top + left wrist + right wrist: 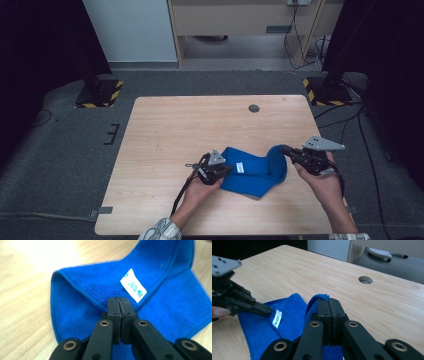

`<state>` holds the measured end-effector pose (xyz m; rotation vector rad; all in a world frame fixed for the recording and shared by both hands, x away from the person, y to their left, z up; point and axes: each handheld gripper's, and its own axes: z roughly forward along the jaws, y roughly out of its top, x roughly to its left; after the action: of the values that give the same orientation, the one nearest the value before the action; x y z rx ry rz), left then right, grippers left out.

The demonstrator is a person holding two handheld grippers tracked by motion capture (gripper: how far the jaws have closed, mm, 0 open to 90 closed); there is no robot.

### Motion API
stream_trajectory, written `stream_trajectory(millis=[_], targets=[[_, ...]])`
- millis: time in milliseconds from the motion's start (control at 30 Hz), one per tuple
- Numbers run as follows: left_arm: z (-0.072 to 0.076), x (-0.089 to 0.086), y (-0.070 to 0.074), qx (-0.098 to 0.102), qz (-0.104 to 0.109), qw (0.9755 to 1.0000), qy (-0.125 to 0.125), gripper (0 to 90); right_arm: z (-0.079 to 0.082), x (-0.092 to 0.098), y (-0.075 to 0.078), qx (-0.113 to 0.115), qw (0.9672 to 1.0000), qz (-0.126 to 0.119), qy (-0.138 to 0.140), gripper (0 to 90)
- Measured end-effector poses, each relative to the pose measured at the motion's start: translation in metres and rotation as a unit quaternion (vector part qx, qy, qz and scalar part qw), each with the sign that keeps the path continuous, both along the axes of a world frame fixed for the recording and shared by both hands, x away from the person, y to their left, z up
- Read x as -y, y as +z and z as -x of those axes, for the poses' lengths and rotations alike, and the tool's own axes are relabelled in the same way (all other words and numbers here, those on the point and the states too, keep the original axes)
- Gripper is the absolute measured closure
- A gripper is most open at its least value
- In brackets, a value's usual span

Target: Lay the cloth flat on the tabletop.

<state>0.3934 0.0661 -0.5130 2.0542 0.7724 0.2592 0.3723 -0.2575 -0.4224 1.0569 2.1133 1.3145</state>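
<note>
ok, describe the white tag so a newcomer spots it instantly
On the light wooden table, near the person's edge, lies a crumpled blue microfibre cloth pinched by both claws. The small white rectangular label with tiny print sits by the left claw, the lone white patch on blue.

the white tag (133,285) on the blue cloth (82,305) bears unreadable print.

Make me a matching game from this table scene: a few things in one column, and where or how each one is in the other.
Things:
1. left gripper
2. right gripper
3. white label
4. round hole

Descriptions:
A. in the tabletop, far side
B. sewn at the blue cloth's hem
C. shut on a raised fold of cloth
D. shut on the hem beside the label

Pairs: 1-D, 2-C, 3-B, 4-A
</note>
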Motion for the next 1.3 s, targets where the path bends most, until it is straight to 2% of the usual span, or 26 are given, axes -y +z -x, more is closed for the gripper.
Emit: stream_trajectory(millis=[67, 233, 300, 467, 567, 600, 633, 700, 867, 1033, 1300], targets=[[-0.001, -0.003, 0.004, 0.0, 0.009, 1.0, 0.0, 88.8, 0.0, 0.0, 0.0, 0.0, 1.0, 0.0, 0.0, 89.1], [-0.003, -0.01, 0.012, 0.006, 0.008, 0.9999, 0.011, 89.8, 0.001, 0.001, 0.002, 0.001, 1.0, -0.002, -0.002, 89.1], [-0.003, -0.014, 0.016, 0.008, 0.013, 0.9998, 0.016, 90.0, 0.001, 0.002, 0.002, 0.003, 1.0, -0.002, -0.002, 89.2], [-0.004, -0.028, 0.029, 0.025, 0.028, 0.9988, 0.031, 90.0, 0.001, 0.005, 0.003, 0.006, 0.9999, -0.004, -0.009, 89.2], [-0.005, -0.038, 0.039, 0.034, 0.043, 0.9975, 0.043, 90.0, 0.002, 0.008, 0.005, 0.009, 0.9998, -0.007, -0.013, 89.2], [-0.006, -0.045, 0.046, 0.037, 0.058, 0.9964, 0.051, 90.0, 0.003, 0.009, 0.007, 0.01, 0.9998, -0.009, -0.016, 89.3], [-0.006, -0.045, 0.046, 0.037, 0.058, 0.9964, 0.051, 90.0, 0.003, 0.009, 0.007, 0.01, 0.9998, -0.009, -0.016, 89.3], [-0.003, -0.054, 0.058, 0.053, 0.068, 0.9945, 0.059, 90.0, 0.004, 0.01, 0.01, 0.014, 0.9997, -0.011, -0.016, 89.3], [0.0, -0.063, 0.072, 0.07, 0.075, 0.9923, 0.069, 90.0, 0.006, 0.006, 0.016, 0.022, 0.9996, -0.011, -0.013, 89.4], [-0.001, -0.069, 0.077, 0.076, 0.073, 0.9916, 0.075, 90.0, 0.006, 0.003, 0.019, 0.025, 0.9996, -0.008, -0.009, 89.4], [0.004, -0.082, 0.091, 0.091, 0.077, 0.9889, 0.088, 90.0, 0.005, -0.002, 0.027, 0.033, 0.9994, -0.011, -0.005, 89.4]])
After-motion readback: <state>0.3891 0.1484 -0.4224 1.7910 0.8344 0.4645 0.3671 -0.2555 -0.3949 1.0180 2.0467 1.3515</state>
